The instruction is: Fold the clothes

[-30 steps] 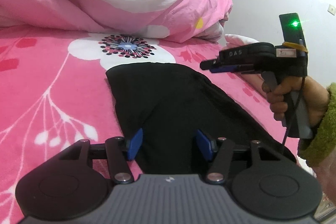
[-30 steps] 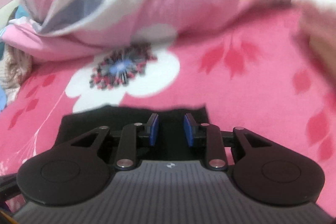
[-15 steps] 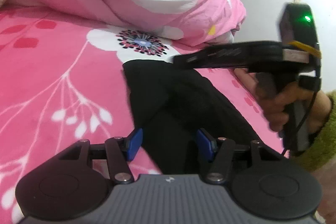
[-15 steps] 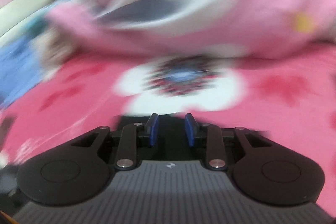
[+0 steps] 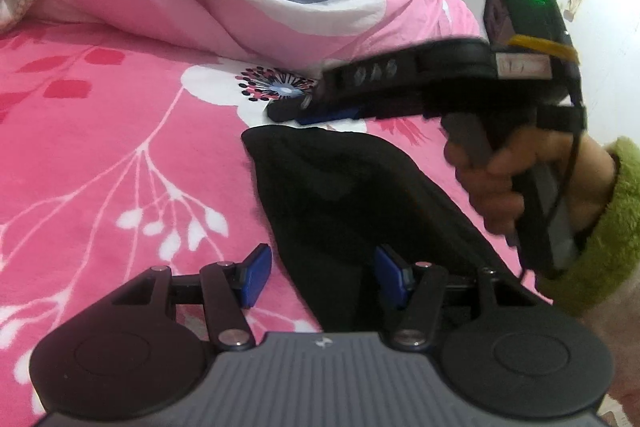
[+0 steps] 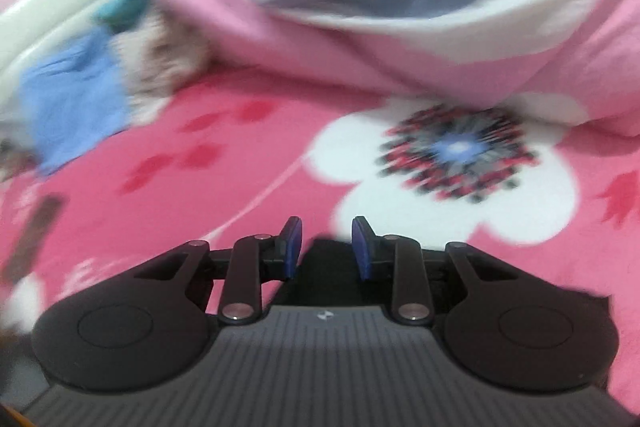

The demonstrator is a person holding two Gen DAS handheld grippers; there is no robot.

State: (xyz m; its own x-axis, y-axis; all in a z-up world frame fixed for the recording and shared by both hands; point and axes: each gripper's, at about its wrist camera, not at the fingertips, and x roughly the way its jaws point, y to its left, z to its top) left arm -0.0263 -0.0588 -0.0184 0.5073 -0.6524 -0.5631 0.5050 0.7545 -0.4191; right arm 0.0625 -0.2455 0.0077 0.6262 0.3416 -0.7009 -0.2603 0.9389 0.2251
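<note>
Black garment (image 5: 352, 195) flat on pink bed (image 5: 100, 155), mid-fold.
Left tongs (image 5: 322, 273) gape open over the near hem, ready to pin it; right tongs (image 6: 326, 247) narrowly parted over the far corner, apparently empty, blur hides contact.

Right gripper (image 6: 326, 247) jaws slightly parted over black garment (image 6: 326, 267), pink floral bedsheet (image 6: 240, 167), bunched quilt (image 6: 400, 7) beyond
</note>
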